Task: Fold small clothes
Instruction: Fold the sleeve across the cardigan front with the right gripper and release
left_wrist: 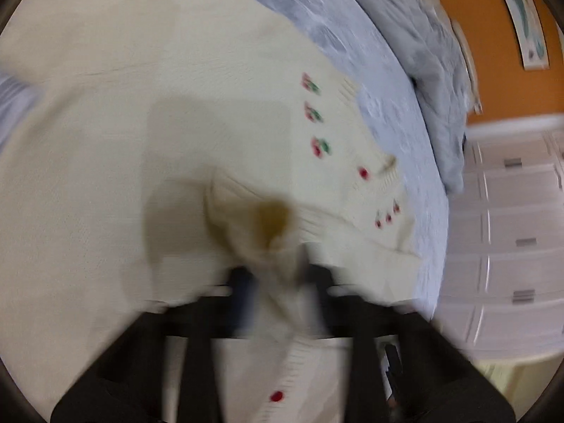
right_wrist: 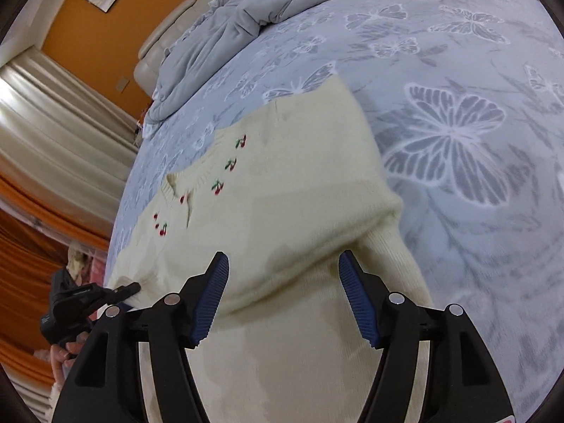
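A cream knit cardigan (right_wrist: 282, 190) with small cherry embroidery and red buttons lies spread on the bed. My right gripper (right_wrist: 283, 292) is open and empty, its blue pads on either side of a cream sleeve (right_wrist: 384, 257) just above the cloth. My left gripper (left_wrist: 278, 275) is shut on a bunched fold of the cardigan (left_wrist: 105, 105); that view is blurred by motion. The left gripper also shows in the right wrist view (right_wrist: 125, 290) at the cardigan's left edge.
The bed has a blue-grey butterfly-print sheet (right_wrist: 458, 134). A crumpled grey duvet (right_wrist: 253, 10) lies at its far end against an orange wall. White drawers (left_wrist: 511, 229) stand beside the bed. Curtains (right_wrist: 53, 134) hang on the left.
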Motion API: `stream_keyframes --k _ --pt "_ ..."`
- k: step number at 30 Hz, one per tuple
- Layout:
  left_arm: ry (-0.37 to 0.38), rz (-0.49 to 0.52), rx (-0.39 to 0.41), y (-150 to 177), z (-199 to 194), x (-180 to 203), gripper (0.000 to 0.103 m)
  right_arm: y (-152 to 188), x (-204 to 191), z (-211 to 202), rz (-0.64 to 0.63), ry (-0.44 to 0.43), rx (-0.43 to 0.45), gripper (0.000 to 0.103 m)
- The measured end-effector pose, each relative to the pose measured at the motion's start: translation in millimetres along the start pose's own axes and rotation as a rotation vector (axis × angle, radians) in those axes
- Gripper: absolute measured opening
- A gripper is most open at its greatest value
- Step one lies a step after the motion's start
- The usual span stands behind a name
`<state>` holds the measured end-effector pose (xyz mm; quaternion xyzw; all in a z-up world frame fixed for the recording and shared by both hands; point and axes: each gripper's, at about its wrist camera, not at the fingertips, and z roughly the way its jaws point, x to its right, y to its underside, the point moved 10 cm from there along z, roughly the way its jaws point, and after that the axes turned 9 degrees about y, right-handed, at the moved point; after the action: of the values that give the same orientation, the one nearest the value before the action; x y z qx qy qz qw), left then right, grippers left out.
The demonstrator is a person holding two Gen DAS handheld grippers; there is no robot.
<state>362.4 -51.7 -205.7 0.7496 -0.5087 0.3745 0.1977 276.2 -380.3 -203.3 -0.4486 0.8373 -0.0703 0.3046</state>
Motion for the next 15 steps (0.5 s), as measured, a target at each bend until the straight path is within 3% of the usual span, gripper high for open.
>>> stream_keyframes --k 3,6,9,11,12,13,15 --pt "0.043 0.096 0.05 -19.6 -14.2 33.2 0.01 -4.5 -15.4 5.4 0.033 -0.03 0.013 0.064" --pt "0.117 0.23 0.153 -46.4 -52.0 75.4 0.01 -8.1 -27.3 -6.6 0.029 -0.069 0.044 0.064" --pt "0.075 0.326 0.215 -72.7 -71.2 76.6 0.01 -9.3 -27.6 4.7 0.055 -0.085 0.029 0.063" --pt "0.03 0.325 0.172 -78.8 -55.5 51.8 0.01 -8.6 -23.7 18.0 0.091 -0.086 0.01 0.047" --pt "-0.024 0.317 0.159 -81.2 -44.9 33.0 0.01 -7.9 -19.2 24.9 0.11 -0.073 0.003 0.012" --pt "-0.087 0.292 0.131 -78.8 -28.8 5.3 0.01 -5.6 -14.9 27.9 0.119 -0.05 -0.007 0.002" --pt "-0.137 0.246 0.101 -72.6 -16.4 -31.6 0.01 -15.0 -9.9 8.6 0.151 -0.068 0.079 0.002"
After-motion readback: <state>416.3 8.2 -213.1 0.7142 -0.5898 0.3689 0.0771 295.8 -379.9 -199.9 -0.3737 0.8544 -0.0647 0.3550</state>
